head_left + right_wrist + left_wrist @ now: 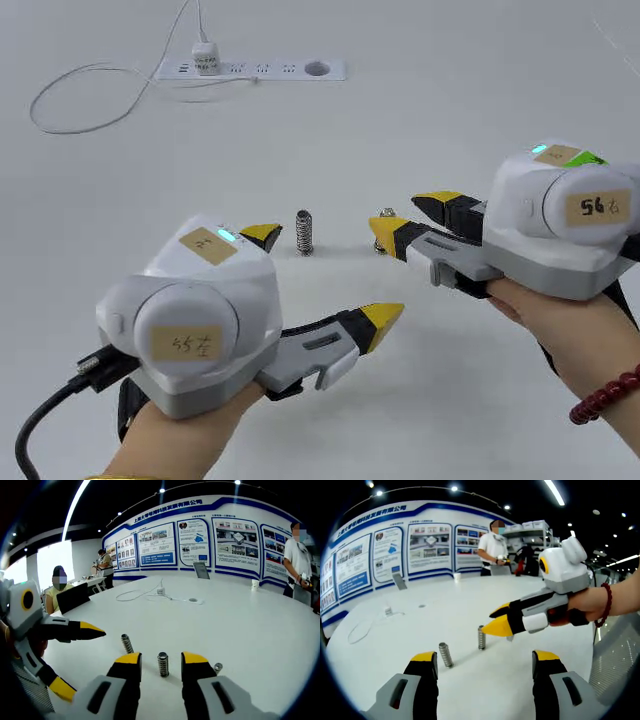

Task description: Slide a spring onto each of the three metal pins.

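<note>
A spring standing on a pin (304,232) rises from the white table, just right of the upper jaw of my left gripper (323,277), which is open and holds nothing. A second sprung pin (386,215) stands partly hidden behind the yellow tip of my right gripper (400,215). In the right gripper view that spring (163,664) stands between the open jaws of the right gripper (162,658), untouched. Another spring (126,643) is to its left and a short pin top (217,668) to its right. The left gripper view shows two springs (445,655) (481,637) ahead of its jaws.
A white power strip (250,70) with a plugged charger and a looping cable lies at the far side of the table (480,120). Beyond the table, people stand and sit (60,587), and display boards line the wall.
</note>
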Action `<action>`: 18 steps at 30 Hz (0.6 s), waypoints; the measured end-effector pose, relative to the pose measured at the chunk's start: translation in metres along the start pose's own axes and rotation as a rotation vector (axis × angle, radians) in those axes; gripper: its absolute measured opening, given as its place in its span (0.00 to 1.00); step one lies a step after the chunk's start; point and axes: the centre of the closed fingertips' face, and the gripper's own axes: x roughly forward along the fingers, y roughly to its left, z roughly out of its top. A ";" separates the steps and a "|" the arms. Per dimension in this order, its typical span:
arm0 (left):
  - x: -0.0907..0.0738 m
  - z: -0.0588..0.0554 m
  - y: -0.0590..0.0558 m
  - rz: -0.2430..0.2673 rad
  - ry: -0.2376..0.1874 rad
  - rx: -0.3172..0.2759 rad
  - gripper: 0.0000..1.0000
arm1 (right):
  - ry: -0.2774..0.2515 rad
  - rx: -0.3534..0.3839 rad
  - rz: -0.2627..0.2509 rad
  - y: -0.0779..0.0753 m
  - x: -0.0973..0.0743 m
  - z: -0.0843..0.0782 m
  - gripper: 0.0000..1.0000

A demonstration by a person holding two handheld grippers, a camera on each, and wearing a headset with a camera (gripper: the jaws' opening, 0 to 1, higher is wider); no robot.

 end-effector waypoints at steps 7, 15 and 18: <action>0.000 0.003 -0.002 -0.006 -0.004 0.006 0.73 | -0.003 0.023 -0.026 -0.007 -0.017 0.002 0.38; 0.003 0.001 -0.003 -0.011 0.016 0.007 0.67 | 0.006 0.029 -0.046 -0.017 -0.033 0.000 0.43; 0.006 0.002 -0.008 -0.031 0.017 0.021 0.64 | 0.013 0.026 -0.053 -0.021 -0.039 -0.002 0.44</action>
